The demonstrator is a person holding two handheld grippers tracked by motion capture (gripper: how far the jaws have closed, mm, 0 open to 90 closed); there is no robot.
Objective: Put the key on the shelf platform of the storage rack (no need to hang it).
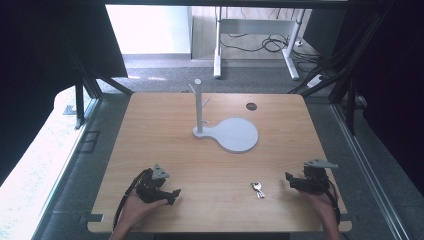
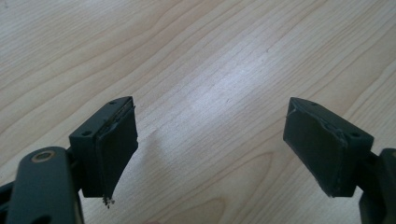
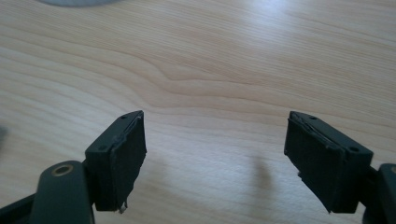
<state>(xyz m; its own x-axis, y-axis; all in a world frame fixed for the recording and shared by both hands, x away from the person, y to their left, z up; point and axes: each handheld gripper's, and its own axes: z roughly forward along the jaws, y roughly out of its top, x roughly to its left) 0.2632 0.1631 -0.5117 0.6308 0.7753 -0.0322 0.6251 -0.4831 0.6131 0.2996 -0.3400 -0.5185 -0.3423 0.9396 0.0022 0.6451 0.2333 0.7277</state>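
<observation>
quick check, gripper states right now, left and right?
Left gripper: open, holding nothing, above bare table.
Right gripper: open, holding nothing; the keys lie apart from it.

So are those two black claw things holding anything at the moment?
No, nothing is held. The left gripper and the right gripper both have their jaws wide apart over bare wood, and the keys lie on the table between the two hands.

Daylight floods in from the left, blowing out the floor beside the counter (image 1: 150,150); the upper corners sink into black. Glare sheens the wood; all frames are soft.
</observation>
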